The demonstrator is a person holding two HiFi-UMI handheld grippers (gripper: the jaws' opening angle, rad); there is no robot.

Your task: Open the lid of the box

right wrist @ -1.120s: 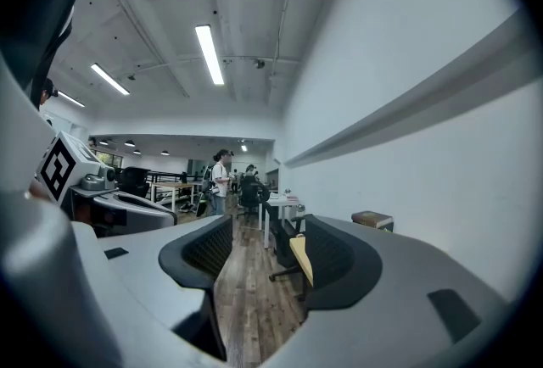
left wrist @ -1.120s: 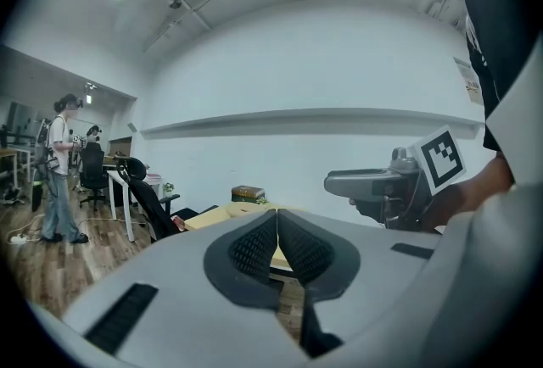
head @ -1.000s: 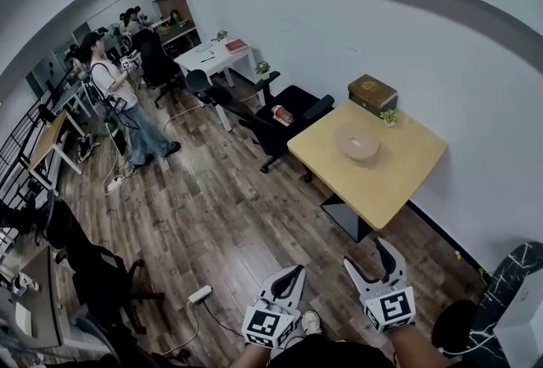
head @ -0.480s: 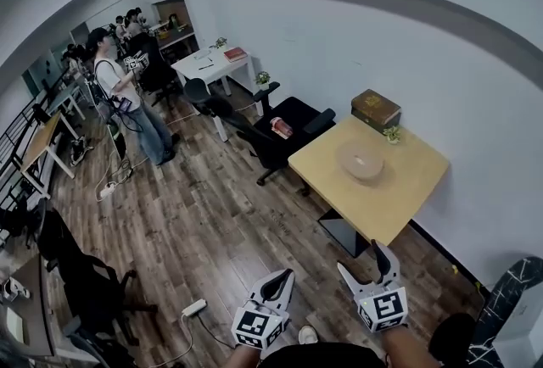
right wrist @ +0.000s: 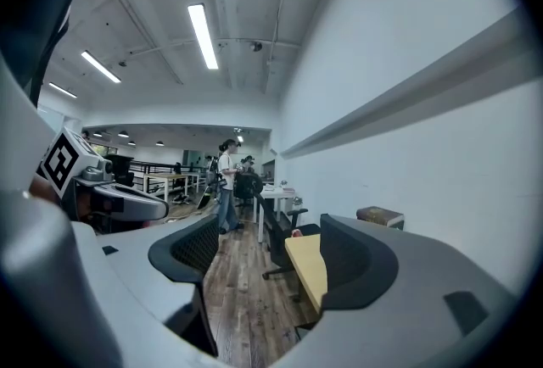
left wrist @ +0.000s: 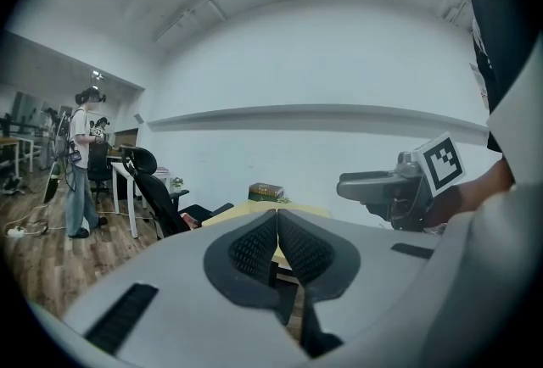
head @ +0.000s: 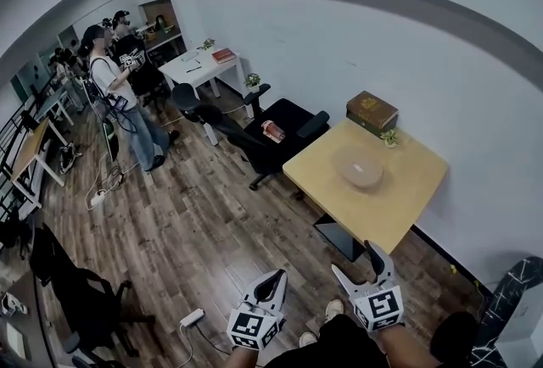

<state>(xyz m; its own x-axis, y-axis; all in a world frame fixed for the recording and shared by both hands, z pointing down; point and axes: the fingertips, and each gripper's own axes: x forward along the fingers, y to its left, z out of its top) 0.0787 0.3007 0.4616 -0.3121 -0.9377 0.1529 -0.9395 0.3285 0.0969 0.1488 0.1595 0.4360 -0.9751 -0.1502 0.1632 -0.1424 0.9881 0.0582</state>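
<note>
The table point(head: 409, 188) has slid closer since a second ago, its near edge now just ahead of both tools! The right hand-held gripper point(head: 354, 260) has just been opening its jaws; they stand wide apart with nothing between them. The left hand-held gripper point(head: 280, 276) has its pads pressed together, empty. Both hang short of the table. A round box point(head: 362, 169) sits mid-table, lid on. A brown box point(head: 372, 111) lies shut at the table's far corner, beside a plant point(head: 389, 137).
</note>
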